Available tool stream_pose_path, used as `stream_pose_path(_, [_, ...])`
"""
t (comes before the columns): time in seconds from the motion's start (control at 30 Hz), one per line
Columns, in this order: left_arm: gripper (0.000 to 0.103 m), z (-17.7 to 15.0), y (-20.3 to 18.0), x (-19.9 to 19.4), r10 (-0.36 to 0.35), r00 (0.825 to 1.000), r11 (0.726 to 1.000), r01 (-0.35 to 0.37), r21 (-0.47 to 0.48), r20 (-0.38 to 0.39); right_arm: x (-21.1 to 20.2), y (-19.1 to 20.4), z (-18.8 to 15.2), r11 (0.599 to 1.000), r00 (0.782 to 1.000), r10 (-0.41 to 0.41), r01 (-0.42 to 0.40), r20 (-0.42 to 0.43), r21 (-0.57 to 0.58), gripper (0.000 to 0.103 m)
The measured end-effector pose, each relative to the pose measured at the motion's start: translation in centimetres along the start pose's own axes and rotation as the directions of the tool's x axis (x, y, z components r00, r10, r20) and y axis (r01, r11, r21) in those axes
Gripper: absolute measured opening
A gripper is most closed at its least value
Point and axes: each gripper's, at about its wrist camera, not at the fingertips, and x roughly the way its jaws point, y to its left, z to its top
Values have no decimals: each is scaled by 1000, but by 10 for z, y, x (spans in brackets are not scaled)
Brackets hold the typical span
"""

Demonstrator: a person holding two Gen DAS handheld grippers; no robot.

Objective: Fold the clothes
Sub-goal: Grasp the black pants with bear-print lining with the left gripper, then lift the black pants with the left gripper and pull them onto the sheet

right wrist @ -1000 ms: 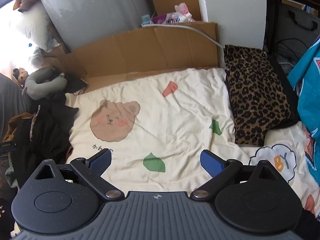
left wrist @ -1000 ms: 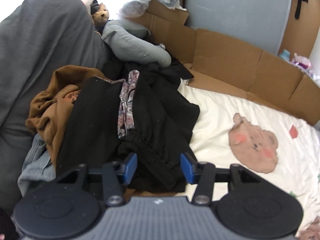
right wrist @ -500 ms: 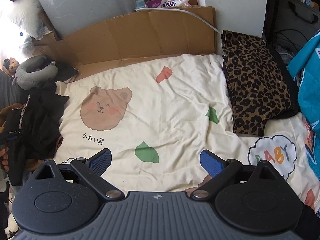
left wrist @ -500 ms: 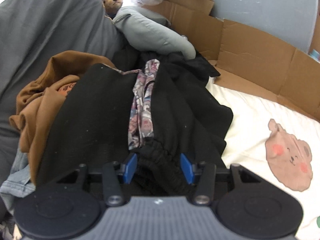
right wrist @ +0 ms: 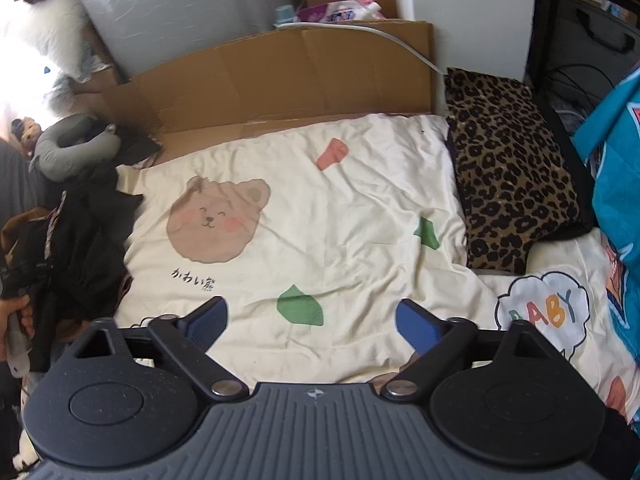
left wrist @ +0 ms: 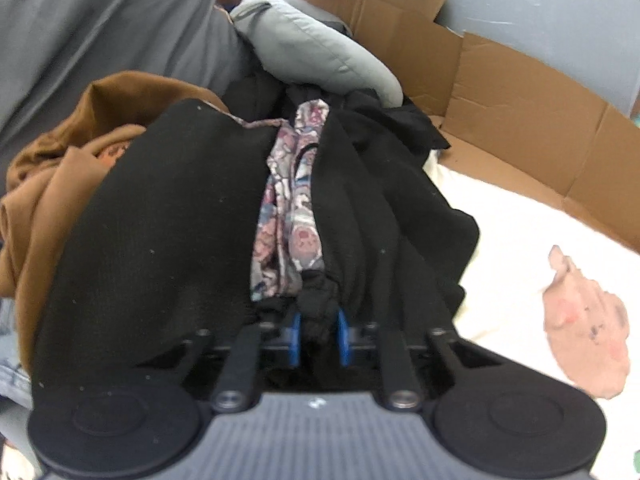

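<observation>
Left gripper [left wrist: 318, 334]: blue pads drawn close together, clamped on a bunched, gathered edge of the black garment [left wrist: 168, 248]. The garment lies on top of the clothes pile at the left end of the bed, draped over a brown garment [left wrist: 52, 184] and partly over the cream bear-print sheet [left wrist: 516, 236]. Its long axis runs away from the left gripper toward the grey neck pillow [left wrist: 312, 56] at the far side; the gripped gathered edge is the near end. A strip of patterned fabric [left wrist: 288, 216] shows along the same axis, in the gap between the two black panels.

Right gripper [right wrist: 312, 322]: pads set wide apart, holding nothing, positioned above the bare middle of the sheet [right wrist: 360, 216], well apart from the pile. In the right wrist view, the black garment [right wrist: 80, 240] sits at the left edge of the sheet, beside the printed bear [right wrist: 216, 220]. A leopard-print pillow [right wrist: 512, 188] lies at the right end of the bed. Flattened cardboard [right wrist: 288, 76] stands along the far edge.
</observation>
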Motion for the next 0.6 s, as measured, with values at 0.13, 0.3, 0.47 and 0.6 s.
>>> stream_pose_path(0.13, [14,0,-11,-14,-68,998,997,68,44,-5,-4,0,-4,1000,1000,4,-4,5,11,86])
stream_pose_path(0.3, [13,2,-25,-44,-162,987,985,162,63,-3,-9,-2,-10,999,1000,26,-27,14,27,85])
stream_pose_path(0.47, [13,0,-41,-77,-244,970,967,244,66,-5,-13,2,-13,997,998,66,-67,25,26,85])
stream_pose_path(0.6, [12,-3,-57,-106,-318,948,945,318,82,-8,-15,7,-14,994,994,105,-105,36,13,85])
